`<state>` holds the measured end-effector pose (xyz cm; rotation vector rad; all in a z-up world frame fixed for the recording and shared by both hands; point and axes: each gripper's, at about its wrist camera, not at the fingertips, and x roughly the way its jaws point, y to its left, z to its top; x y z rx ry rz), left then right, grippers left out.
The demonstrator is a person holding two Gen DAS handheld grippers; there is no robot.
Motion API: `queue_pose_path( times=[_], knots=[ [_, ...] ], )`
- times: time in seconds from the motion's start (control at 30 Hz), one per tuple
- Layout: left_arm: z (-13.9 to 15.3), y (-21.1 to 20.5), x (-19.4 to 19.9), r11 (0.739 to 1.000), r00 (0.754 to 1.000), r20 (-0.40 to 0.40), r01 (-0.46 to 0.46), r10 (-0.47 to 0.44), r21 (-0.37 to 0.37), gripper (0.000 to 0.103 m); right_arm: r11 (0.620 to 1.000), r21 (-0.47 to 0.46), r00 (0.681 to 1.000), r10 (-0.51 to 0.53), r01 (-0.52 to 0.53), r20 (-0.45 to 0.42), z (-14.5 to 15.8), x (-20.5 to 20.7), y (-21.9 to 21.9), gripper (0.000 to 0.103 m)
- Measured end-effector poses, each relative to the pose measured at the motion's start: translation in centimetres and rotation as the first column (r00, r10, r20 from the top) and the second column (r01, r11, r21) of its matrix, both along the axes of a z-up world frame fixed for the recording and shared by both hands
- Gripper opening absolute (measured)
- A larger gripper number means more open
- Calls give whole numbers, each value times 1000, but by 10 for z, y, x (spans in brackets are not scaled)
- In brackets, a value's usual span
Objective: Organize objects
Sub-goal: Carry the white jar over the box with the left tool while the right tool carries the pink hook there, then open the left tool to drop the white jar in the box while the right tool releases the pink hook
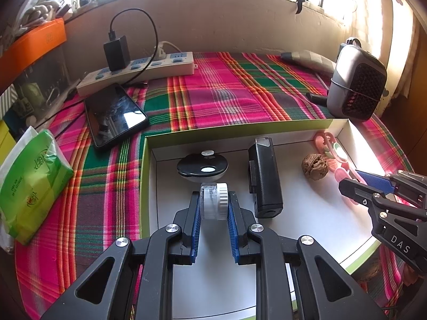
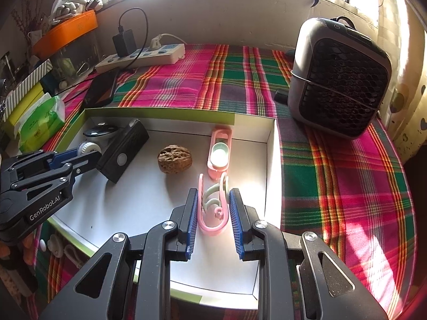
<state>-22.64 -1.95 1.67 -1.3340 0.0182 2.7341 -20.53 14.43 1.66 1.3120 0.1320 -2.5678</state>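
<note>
Left tongs (image 1: 213,202), lower centre, clamped clear-and-white spool (image 1: 214,200) inside white box (image 1: 149,176); casing read "GenRobot.AI". Right tongs (image 2: 213,200) pinched pink clip (image 2: 212,208), lower centre; casing read "DAS".

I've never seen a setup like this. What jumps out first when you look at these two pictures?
Loudest is the pink, green and orange plaid cloth covering the whole table. On it sits a shallow white box, where the left gripper pinches a small white and clear reel and the right gripper clamps a pink clip, a walnut lying between them. A grey fan stands at the box's far right.
</note>
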Motion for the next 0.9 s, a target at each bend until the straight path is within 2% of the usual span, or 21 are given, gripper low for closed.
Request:
queue_pose_path(
  times=[0.63, 0.8, 0.9],
  knots=[
    [-1, -1, 1, 1000, 1000, 0, 0, 0, 4, 18, 1000, 13, 1000, 3, -3, 0, -2, -3, -4, 24],
    [-1, 0, 3, 1000, 1000, -4, 4, -4, 6, 25, 1000, 3, 1000, 0, 0, -1, -1, -2, -2, 25],
    [0, -1, 4, 1000, 1000, -4, 0, 0, 6, 26, 1000, -4, 1000, -1, 1, -2, -1, -2, -2, 26]
  ],
)
